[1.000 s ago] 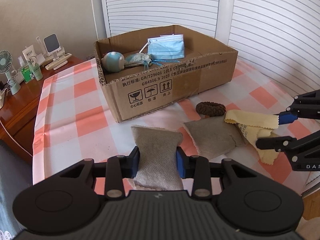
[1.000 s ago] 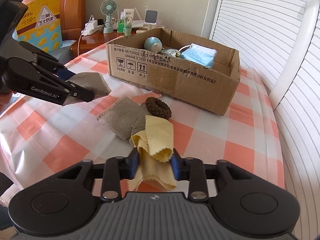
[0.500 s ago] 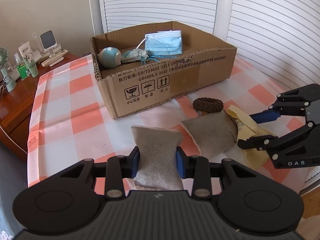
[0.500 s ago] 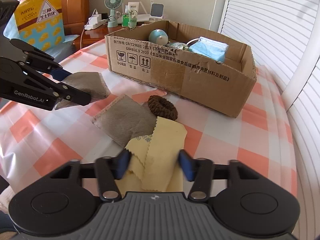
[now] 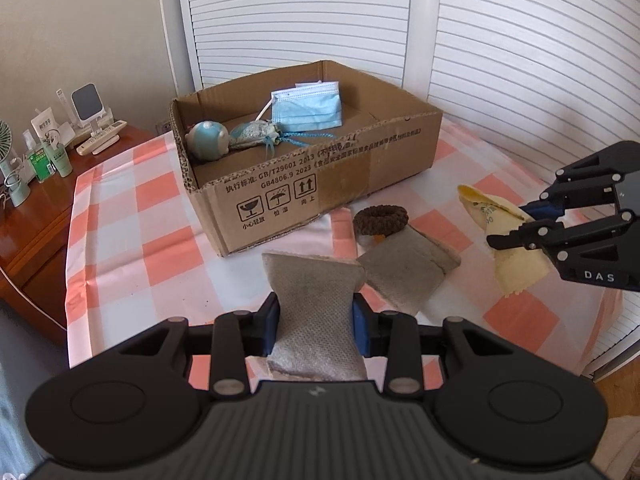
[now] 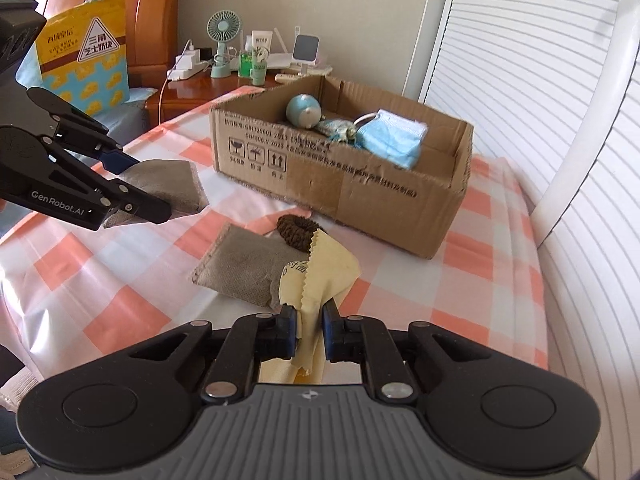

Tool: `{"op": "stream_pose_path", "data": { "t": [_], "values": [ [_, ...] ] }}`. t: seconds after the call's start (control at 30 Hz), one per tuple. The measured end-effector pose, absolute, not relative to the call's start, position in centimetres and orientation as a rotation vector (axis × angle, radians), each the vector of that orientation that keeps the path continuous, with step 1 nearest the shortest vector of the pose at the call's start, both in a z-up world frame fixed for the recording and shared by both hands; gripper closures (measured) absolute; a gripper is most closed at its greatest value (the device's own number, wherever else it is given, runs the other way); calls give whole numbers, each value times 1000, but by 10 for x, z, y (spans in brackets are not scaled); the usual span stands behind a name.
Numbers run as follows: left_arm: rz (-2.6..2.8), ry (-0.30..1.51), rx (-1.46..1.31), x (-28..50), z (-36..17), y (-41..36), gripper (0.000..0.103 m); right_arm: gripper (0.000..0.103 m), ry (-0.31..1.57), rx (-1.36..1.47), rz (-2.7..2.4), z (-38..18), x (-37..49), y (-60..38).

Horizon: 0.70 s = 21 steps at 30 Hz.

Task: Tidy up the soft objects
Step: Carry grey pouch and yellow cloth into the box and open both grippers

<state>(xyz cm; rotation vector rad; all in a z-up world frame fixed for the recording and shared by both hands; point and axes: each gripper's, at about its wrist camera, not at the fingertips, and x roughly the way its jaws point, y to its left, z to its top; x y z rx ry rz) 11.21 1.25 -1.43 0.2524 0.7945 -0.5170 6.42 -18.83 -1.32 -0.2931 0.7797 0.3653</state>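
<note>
Grey pouch pinched; yellow cloth pinched, hanging crumpled.

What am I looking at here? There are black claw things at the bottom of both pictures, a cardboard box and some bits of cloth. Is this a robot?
No robot: a person holds a two-finger gripper in each hand, each with a camera looking along its fingers. One picture is from the left gripper, clamped on a grey pouch. The other is from the right gripper, whose jaws have just closed on a yellow cloth. Still lying on the checked tablecloth are a second grey pouch and a brown scrunchie. The cardboard box already holds a blue face mask, a round teal toy and a small sachet.
</note>
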Motion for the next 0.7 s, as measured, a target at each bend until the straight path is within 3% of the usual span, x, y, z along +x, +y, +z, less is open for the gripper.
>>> {"op": "stream_pose_path", "data": {
  "t": [0.27, 0.6, 0.67, 0.7],
  "values": [
    [-555, 720, 284, 118, 25, 2, 68, 88, 723, -313, 369, 13, 66, -193],
    [-504, 643, 309, 198, 52, -24, 66, 88, 656, -324, 355, 40, 91, -196],
    [-476, 619, 310, 210, 48, -26, 48, 88, 644, -320, 346, 45, 97, -197],
    [-458, 604, 314, 213, 45, -25, 23, 88, 641, -316, 344, 47, 99, -198]
  ]
}}
